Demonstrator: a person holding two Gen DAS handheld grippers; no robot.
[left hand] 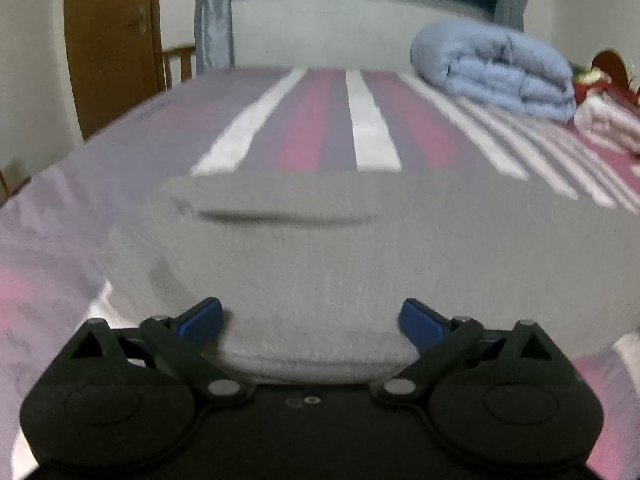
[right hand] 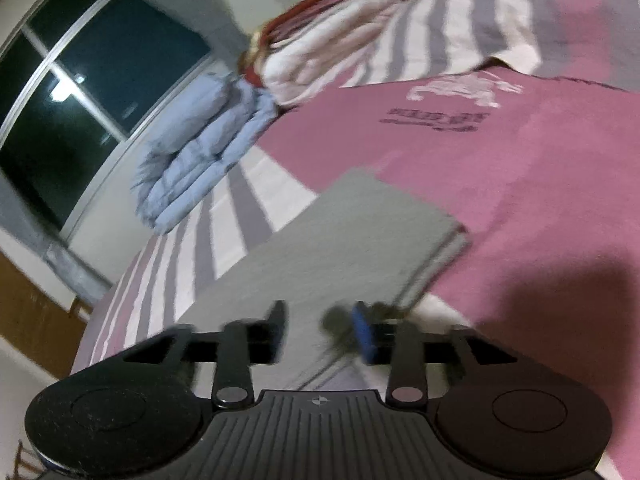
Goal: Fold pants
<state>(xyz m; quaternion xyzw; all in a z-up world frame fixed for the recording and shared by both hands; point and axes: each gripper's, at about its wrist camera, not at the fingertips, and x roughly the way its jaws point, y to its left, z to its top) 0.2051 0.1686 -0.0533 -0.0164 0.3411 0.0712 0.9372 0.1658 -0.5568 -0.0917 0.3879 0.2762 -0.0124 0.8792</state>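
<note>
The grey pants (left hand: 320, 248) lie flat and folded on the striped bedsheet (left hand: 312, 120), with a dark slit pocket across their far part. My left gripper (left hand: 312, 320) stands wide open just above the near edge of the cloth, its blue pads (left hand: 202, 318) clear of it. In the right wrist view the same grey pants (right hand: 320, 248) reach away as a long folded strip with a layered edge on the right. My right gripper (right hand: 320, 332) is open over their near end, with the cloth under the gap and nothing pinched.
A folded light-blue quilt (left hand: 496, 72) lies at the back right of the bed beside a white and red bundle (left hand: 608, 120). A wooden door (left hand: 112, 40) stands at the left and a dark window (right hand: 80, 92) behind. Pink sheet (right hand: 520, 184) spreads to the right of the pants.
</note>
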